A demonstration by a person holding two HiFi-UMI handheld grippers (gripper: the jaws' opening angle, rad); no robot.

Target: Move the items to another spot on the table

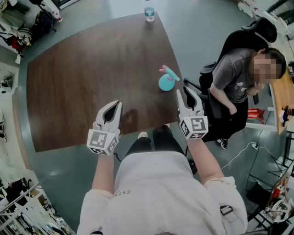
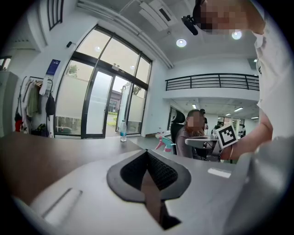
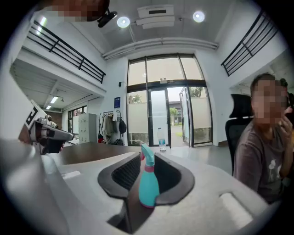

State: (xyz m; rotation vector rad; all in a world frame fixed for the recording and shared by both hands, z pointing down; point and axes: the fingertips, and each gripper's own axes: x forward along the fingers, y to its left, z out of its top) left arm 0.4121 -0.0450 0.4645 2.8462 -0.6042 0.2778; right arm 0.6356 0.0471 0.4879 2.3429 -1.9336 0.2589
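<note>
A teal spray bottle [image 1: 166, 82] with a pink trigger stands upright near the right edge of the dark wooden table [image 1: 82, 82]. My right gripper [image 1: 183, 93] hovers just short of it at the table's edge, open. In the right gripper view the spray bottle [image 3: 148, 186] shows in the gap ahead of the right gripper [image 3: 148, 156], with neither pad touching it. My left gripper [image 1: 117, 104] hangs over the table's near edge, shut with nothing in it. In the left gripper view the left gripper [image 2: 147, 153] has its tips together, and the spray bottle [image 2: 166, 142] stands far off to the right.
A clear water bottle [image 1: 149, 13] stands at the table's far edge. A person [image 1: 234, 82] sits in a black office chair [image 1: 257, 30] close beside the table's right edge, near my right gripper. Cables and clutter lie on the floor around the table.
</note>
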